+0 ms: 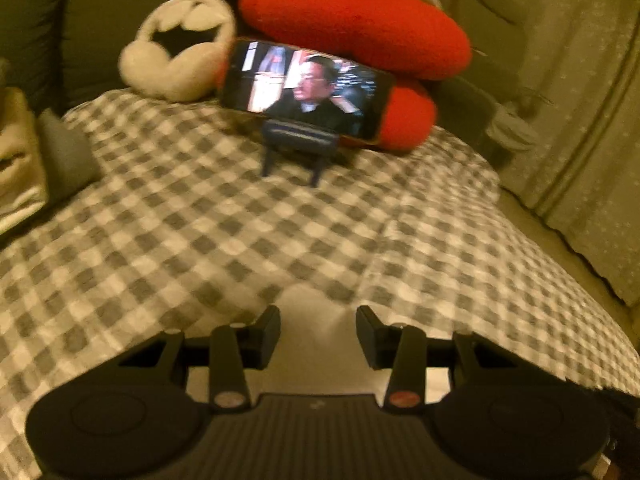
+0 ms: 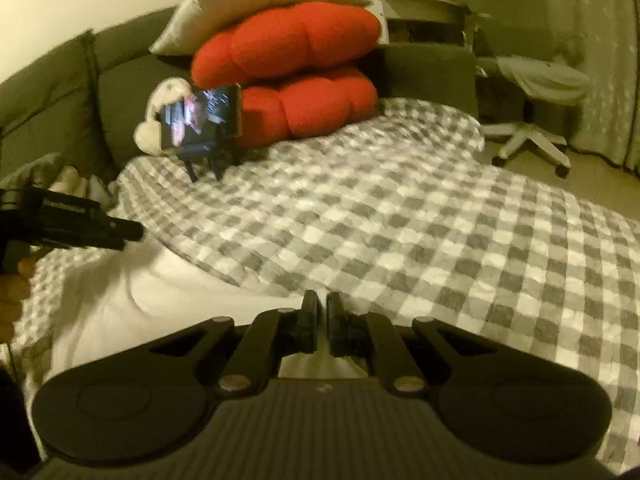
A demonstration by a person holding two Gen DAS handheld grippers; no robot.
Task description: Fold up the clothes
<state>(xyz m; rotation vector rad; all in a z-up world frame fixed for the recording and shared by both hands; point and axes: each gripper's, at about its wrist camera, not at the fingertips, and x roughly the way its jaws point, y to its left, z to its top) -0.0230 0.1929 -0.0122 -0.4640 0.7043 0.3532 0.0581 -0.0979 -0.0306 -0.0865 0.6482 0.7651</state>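
A white garment (image 2: 120, 300) lies spread on the near part of a bed covered by a grey and white checked cover (image 2: 400, 220). My right gripper (image 2: 323, 320) is shut on the garment's far edge, where the white cloth meets the checks. My left gripper (image 1: 318, 320) hangs open just over another part of the garment's white edge (image 1: 316, 300), with nothing pinched between its fingers. In the right wrist view the left gripper (image 2: 128, 232) reaches in from the left, held by a hand (image 2: 16, 280).
A phone on a dark stand (image 1: 304, 84) plays video at the head of the bed, in front of red cushions (image 1: 352, 20) and white earmuffs (image 1: 176, 52). Folded cloth (image 1: 20, 168) lies at the left edge. A white swivel chair (image 2: 532, 120) and curtains stand to the right.
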